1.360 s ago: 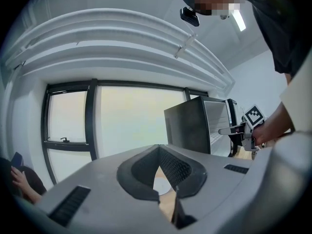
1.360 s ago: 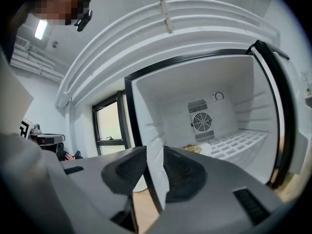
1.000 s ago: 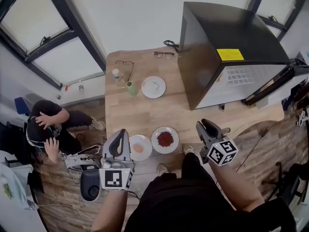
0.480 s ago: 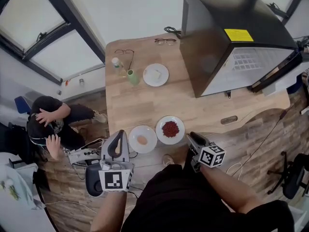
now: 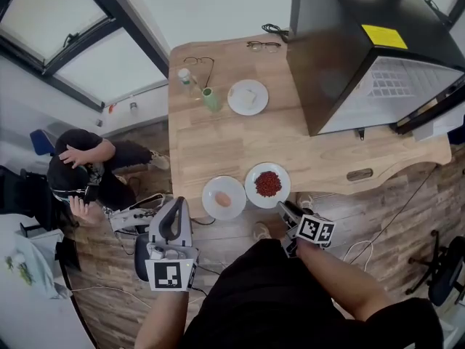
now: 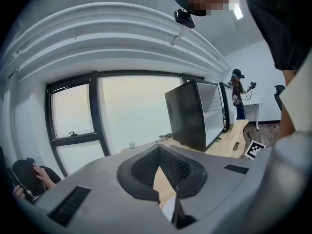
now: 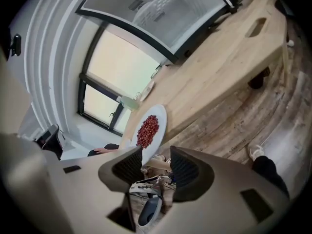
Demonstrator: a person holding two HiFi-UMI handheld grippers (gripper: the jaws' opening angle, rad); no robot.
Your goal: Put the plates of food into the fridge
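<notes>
- The left gripper [image 5: 177, 208] hangs over the floor just short of the wooden table [image 5: 218, 147], its jaws drawn together at the tips with nothing between them.
- The right gripper [image 5: 285, 209] sits low by the same near edge. Its jaws have just been opening and now stand apart, gripping nothing.
- The plate of red food [image 5: 267, 184] lies at the near edge, its rim just past one jaw tip of the right gripper.
- The plate with an egg-like piece [image 5: 224, 197] lies just beside it, to the left.
- Farther along are a plate with a white piece [image 5: 248, 97], a green cup [image 5: 211, 99] and a small bottle [image 5: 187, 77].
- Two pairs of glasses [image 5: 197, 62] lie near the far edge.
- The black fridge [image 5: 349, 57] stands on the table's far right, its door open and white shelves showing.
</notes>
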